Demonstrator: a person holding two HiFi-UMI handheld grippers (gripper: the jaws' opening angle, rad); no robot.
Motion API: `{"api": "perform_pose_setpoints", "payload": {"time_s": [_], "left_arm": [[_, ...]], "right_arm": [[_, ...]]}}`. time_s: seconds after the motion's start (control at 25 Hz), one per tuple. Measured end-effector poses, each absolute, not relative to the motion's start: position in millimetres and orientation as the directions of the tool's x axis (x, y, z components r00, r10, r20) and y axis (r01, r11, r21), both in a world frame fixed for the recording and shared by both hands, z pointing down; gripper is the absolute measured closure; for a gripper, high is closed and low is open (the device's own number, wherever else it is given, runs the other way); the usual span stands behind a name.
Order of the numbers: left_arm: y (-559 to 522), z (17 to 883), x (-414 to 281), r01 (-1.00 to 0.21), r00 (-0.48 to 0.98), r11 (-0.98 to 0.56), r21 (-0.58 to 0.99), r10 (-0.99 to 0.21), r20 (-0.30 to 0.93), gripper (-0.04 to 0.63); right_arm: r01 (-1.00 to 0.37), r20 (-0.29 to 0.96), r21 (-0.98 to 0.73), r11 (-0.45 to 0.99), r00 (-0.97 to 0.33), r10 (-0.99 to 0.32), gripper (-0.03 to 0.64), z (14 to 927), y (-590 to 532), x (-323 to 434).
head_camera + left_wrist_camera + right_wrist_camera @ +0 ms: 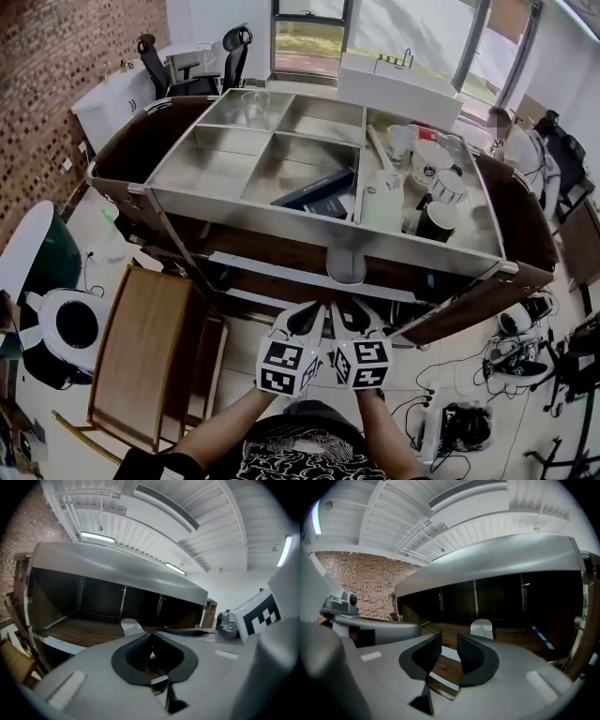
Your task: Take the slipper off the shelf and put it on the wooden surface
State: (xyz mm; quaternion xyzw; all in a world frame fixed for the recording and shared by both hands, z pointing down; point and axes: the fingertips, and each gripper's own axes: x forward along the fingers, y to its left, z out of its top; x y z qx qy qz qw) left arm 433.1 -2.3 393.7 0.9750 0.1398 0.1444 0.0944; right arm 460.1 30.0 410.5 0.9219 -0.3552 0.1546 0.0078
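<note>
Pale slipper [346, 265] — wooden shelf [272, 246] edge

Slipper [346, 265] lies on the shelf [272, 248] beneath the compartmented tray [211, 169], at the shelf's front edge. Left gripper [307, 321] and right gripper [351, 321] sit side by side directly before the slipper, apart from it. Chair [141, 356] stands left of the grippers; cups [436, 202] occupy the tray's right compartment.

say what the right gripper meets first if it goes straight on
Probably the pale grey slipper on the dark wooden shelf, just ahead of the open right gripper; nothing shows between, but depth is unclear.
</note>
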Motion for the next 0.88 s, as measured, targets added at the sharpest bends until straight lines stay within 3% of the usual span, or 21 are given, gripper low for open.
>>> {"api": "perform_pose_setpoints", "payload": {"time_s": [0.88], "left_arm": [[-32,416,489,0.164,0.925,-0.964,0.212,0.225,0.306,0.589]], "right_arm": [[-0.593,0.444,-0.029,-0.805,0.714,-0.542,0.515,478,28,621]]}}
